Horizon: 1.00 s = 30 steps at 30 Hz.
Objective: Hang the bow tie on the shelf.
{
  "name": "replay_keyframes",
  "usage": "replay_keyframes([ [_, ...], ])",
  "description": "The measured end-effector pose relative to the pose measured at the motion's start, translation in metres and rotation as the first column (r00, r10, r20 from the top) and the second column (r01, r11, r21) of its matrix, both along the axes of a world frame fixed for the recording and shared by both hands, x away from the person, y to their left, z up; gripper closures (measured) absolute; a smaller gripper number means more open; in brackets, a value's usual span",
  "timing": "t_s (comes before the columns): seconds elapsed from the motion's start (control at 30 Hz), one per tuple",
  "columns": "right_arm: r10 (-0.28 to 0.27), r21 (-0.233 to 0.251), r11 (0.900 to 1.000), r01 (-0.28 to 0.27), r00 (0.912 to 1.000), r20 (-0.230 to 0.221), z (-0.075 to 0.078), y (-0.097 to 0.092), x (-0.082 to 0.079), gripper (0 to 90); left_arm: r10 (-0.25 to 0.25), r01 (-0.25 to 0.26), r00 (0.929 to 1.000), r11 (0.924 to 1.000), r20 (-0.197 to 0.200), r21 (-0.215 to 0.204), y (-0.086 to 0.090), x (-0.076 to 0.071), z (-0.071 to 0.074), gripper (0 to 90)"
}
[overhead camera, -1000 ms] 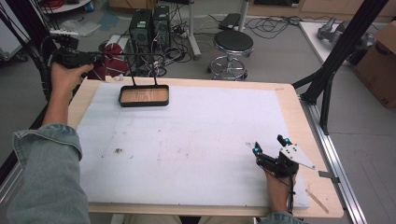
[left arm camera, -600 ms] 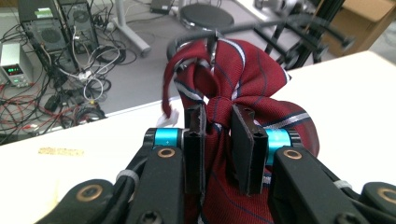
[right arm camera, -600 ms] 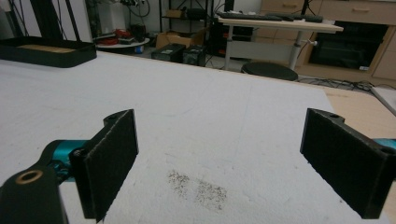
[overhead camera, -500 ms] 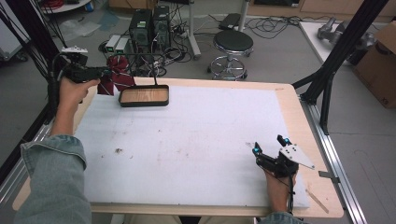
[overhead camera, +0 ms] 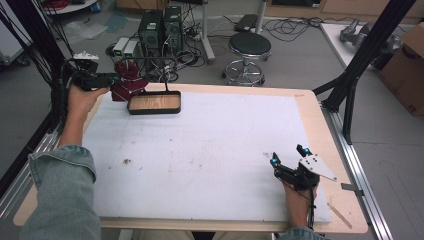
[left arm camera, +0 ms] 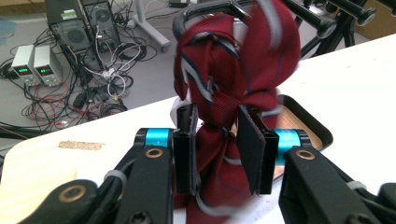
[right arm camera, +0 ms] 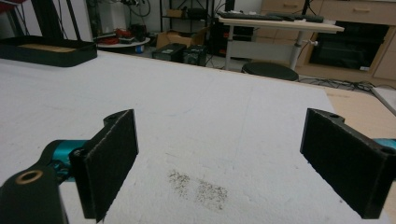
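While the dark red striped tie (left arm camera: 233,84) hung bunched between the jaws of the left gripper (left arm camera: 217,154), we saw those jaws had just been opening: the pads (left arm camera: 250,154) stood close at either side of the cloth, and we could not tell for certain whether they pressed on it. In the high view the tie (overhead camera: 127,82) sat at the far left corner of the desk (overhead camera: 310,107), just beside and partly over the left end of a black tray (overhead camera: 154,103), with the left gripper (overhead camera: 112,80) level beside it in the person's left hand (overhead camera: 82,97). A dark curved bar (left arm camera: 205,11) arched above the tie in the left gripper view, the cloth draped around it. The tray showed a bare wooden floor with nothing lying in it that we could make out. A white mat (overhead camera: 210,150) covered most of the desk, marked with small dark smudges (right arm camera: 198,186). Well apart, near the front right corner, the right gripper (overhead camera: 290,157) rested low over the mat with its jaws wide open on nothing. Beyond the desk stood a round stool (overhead camera: 249,47), computer boxes (overhead camera: 160,27) and tangled cables (left arm camera: 93,79) on the floor.
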State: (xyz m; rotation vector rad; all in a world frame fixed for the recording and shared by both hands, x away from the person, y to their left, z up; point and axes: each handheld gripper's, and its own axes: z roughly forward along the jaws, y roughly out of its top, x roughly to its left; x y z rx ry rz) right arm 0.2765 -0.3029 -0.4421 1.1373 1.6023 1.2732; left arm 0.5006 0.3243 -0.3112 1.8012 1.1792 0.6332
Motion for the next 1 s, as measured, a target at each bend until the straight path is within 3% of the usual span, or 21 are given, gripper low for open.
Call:
replay_keyframes([
  [0.23, 0.0, -0.001, 1.0, 0.0, 1.0, 0.001, 0.0, 0.0, 0.0, 10.4, -0.01, 0.011, 0.9995, 0.9997, 0.031, -0.022, 0.004, -0.006, 0.005, 58.1],
  [0.37, 0.001, -0.001, 1.0, -0.001, 1.0, -0.001, 0.0, 0.0, 0.0, 10.4, -0.021, 0.024, 0.9974, 0.9991, 0.069, -0.034, 0.005, -0.015, 0.013, 54.3],
  [0.5, 0.001, 0.0, 1.0, -0.001, 1.0, 0.001, 0.0, 0.0, 0.0, 10.4, -0.021, 0.029, 0.9941, 0.9969, 0.107, -0.073, 0.005, -0.027, 0.02, 47.1],
  [0.73, 0.001, 0.0, 1.0, -0.001, 1.0, 0.002, 0.0, 0.0, 0.001, 10.4, -0.021, 0.044, 0.9793, 0.9929, 0.202, -0.111, 0.004, -0.057, 0.03, 38.3],
  [1.0, 0.0, 0.004, 1.0, 0.0, 1.0, -0.001, 0.0, 0.001, 0.001, 10.4, -0.021, 0.058, 0.9535, 0.9916, 0.301, -0.116, 0.004, -0.096, 0.032, 33.4],
])
